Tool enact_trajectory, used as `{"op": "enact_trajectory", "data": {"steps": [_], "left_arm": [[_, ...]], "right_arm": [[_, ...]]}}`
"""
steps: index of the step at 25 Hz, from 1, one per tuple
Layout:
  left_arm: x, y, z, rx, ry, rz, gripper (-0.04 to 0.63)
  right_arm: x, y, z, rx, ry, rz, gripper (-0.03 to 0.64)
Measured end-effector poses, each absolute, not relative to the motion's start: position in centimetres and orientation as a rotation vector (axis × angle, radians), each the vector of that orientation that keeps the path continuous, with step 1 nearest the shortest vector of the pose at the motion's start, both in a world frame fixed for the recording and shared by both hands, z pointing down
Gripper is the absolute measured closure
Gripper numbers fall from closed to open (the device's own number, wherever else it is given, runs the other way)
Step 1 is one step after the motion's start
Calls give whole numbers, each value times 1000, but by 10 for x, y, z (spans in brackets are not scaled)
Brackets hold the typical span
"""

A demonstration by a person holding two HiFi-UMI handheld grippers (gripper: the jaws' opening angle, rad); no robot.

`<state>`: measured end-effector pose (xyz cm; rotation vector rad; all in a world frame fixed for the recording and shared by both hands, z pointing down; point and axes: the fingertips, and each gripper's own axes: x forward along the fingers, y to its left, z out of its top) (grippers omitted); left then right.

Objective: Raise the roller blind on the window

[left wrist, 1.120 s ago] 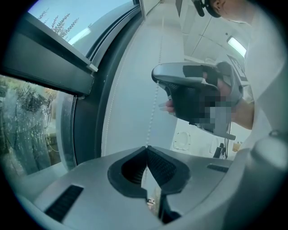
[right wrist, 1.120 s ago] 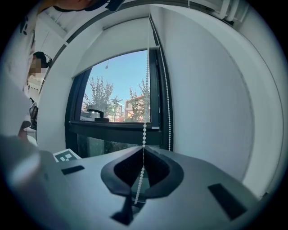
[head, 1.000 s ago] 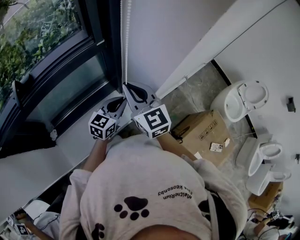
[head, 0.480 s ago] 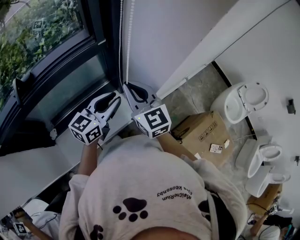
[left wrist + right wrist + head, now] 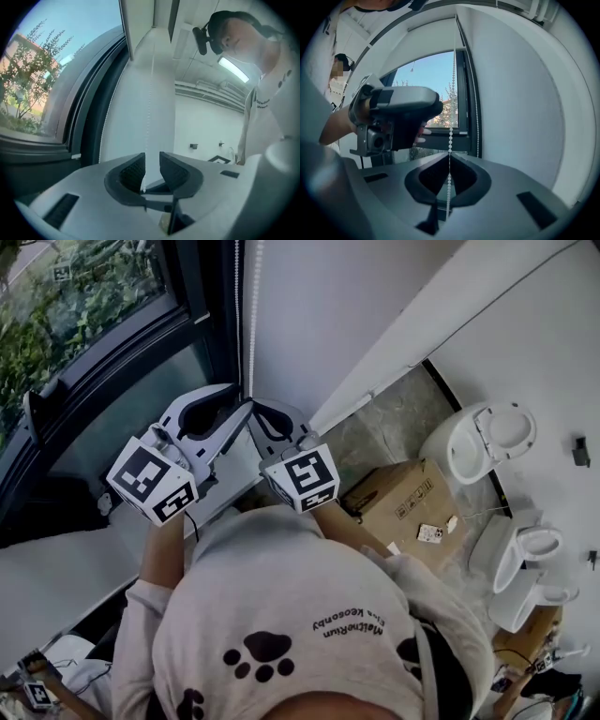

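The white bead chain (image 5: 248,306) hangs beside the dark window frame (image 5: 202,296). My right gripper (image 5: 449,155) is shut on one strand (image 5: 450,136), which runs down through its closed tips; it shows low at the wall (image 5: 253,413). Above it is my left gripper (image 5: 240,401), also seen in the right gripper view (image 5: 393,117). It let go and its jaws have just been closing a little. In its own view the left gripper (image 5: 152,157) stands open, with a chain strand (image 5: 149,112) in the gap and no pad pressing on it. The white blind (image 5: 429,40) covers the window's top.
A cardboard box (image 5: 403,507) lies on the floor to the right, with white toilets (image 5: 483,442) behind it. The white wall (image 5: 337,306) is right of the chain and the windowsill (image 5: 141,521) runs below my left hand.
My left gripper has opened off the chain and risen along it, ending above the right one. The right gripper has stayed put, still clamped on the chain.
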<state>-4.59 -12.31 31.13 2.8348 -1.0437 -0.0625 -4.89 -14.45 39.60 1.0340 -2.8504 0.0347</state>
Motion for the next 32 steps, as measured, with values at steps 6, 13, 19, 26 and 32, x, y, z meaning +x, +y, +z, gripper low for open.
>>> {"op": "enact_trajectory", "data": {"steps": [6,13,19,26,32], "left_arm": [[-40,-139,269,2905,-1056,-75,502],[-34,-153,242,2957,-1085,-48,538],[-35,-153,242,2973,-1178,-23,586],[-39,-155,259,2914,-1232,-60,588],[-38,-157,302,2846,-1273,-30,588]], "right_arm": [[-49,-142,396,1028,-2848,39,606],[-53,-142,396,1022,-2852,39,606],[-52,-144,398,1036,-2847,32,606],[-54,-149,416,1028,-2814,36,606],[-51,-151,459,1019,-2742,74,606]]}}
